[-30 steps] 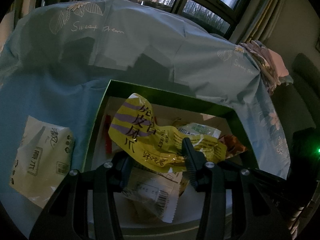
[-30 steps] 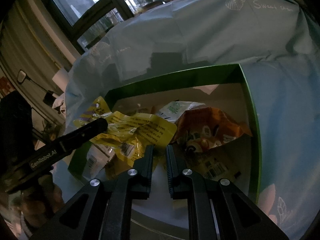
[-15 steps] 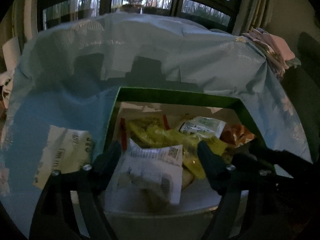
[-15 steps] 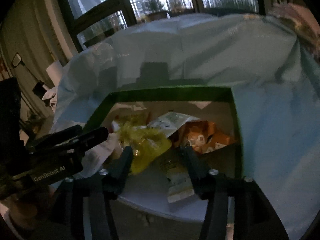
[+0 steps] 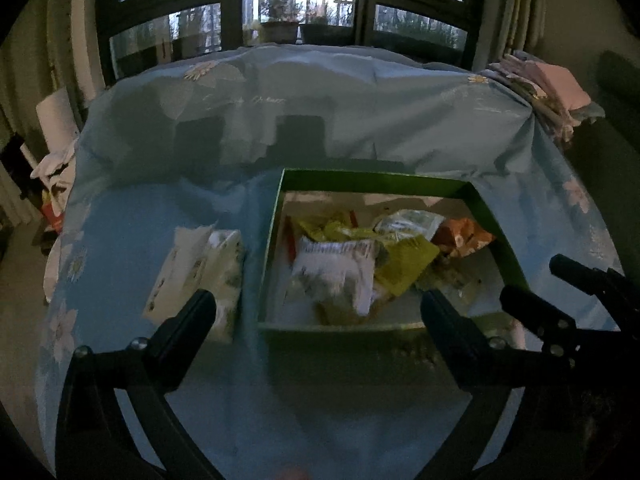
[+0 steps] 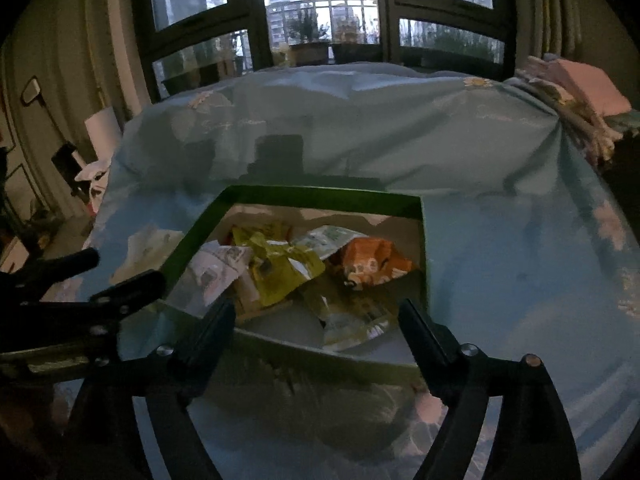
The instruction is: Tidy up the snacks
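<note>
Both wrist cameras look forward and down over the near edge of the green box [image 5: 376, 179] [image 6: 320, 196] toward the window [image 5: 300, 0] — the left view from its left-hand side, the right from its right. Each catches the other gripper at its frame edge — they share the box, blue cloth [image 5: 360, 120] and window.

Light: dim, bluish dusk from the window [image 5: 300, 0]
Glare: sky blown out white
Shadows: soft, dark foreground
Blur: snacks [image 5: 360, 264] smeared
Edges: fisheye bending, black corners
</note>
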Action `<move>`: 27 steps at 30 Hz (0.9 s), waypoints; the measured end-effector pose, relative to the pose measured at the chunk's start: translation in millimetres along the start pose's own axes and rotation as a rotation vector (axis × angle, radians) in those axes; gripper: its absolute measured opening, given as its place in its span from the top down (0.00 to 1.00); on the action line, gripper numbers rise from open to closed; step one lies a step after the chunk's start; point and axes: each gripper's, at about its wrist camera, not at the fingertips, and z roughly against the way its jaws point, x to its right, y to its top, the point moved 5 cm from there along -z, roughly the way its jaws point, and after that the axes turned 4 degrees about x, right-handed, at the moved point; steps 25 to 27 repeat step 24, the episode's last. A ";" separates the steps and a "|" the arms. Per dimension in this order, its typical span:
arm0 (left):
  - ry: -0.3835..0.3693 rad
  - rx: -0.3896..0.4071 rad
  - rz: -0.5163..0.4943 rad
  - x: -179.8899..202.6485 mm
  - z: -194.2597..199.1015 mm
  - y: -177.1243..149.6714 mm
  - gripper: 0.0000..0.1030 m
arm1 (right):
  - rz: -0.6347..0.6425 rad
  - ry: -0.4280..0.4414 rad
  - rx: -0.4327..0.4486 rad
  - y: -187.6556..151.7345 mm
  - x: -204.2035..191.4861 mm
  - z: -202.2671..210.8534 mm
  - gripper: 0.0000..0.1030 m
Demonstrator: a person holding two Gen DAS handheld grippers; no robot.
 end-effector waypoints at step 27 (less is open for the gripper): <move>0.074 -0.021 -0.004 -10.1 34.2 -13.0 0.00 | 0.016 0.003 -0.043 -3.0 -19.2 24.3 0.18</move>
